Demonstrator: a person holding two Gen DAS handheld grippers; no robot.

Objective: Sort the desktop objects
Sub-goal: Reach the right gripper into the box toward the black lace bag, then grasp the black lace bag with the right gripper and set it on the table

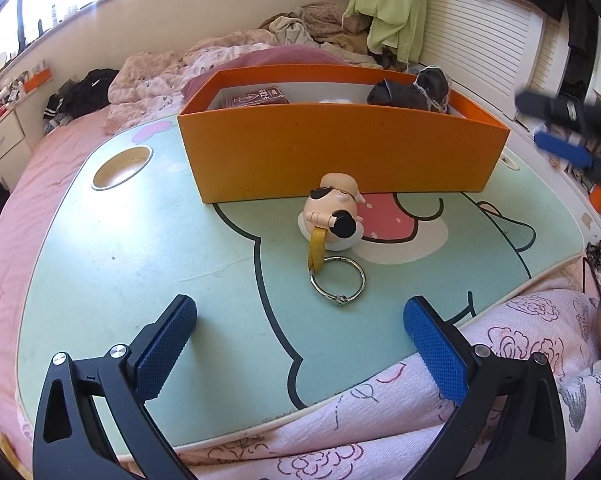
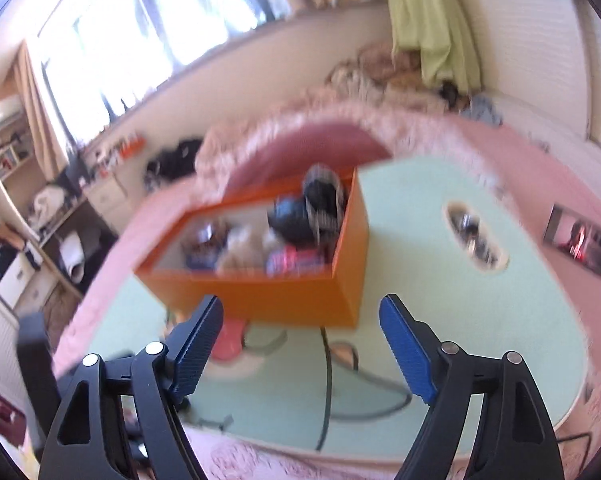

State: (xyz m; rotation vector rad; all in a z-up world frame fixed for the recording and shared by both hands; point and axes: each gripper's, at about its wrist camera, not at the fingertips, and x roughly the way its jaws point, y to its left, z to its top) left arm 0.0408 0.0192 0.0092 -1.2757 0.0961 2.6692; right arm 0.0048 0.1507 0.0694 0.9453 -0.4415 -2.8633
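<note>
A small toy-figure keychain (image 1: 336,216) lies on the green lap table (image 1: 140,260), just in front of the orange box (image 1: 340,152). Its yellow strap leads to a metal ring (image 1: 337,280). My left gripper (image 1: 300,312) is open, low over the table's near edge, with the ring a little beyond its fingertips and nothing between them. The box holds a red card pack (image 1: 260,98), a dark cloth (image 1: 412,90) and other small items. My right gripper (image 2: 300,306) is open and empty, raised before the orange box (image 2: 260,296). It shows blurred at the right in the left wrist view (image 1: 556,128).
The table stands on a pink bed and has a round cup hole (image 1: 120,168) at its far left and an oval slot (image 2: 476,240) at the right. A floral quilt (image 1: 500,360) laps its near edge. A phone-like screen (image 2: 578,244) lies on the bed.
</note>
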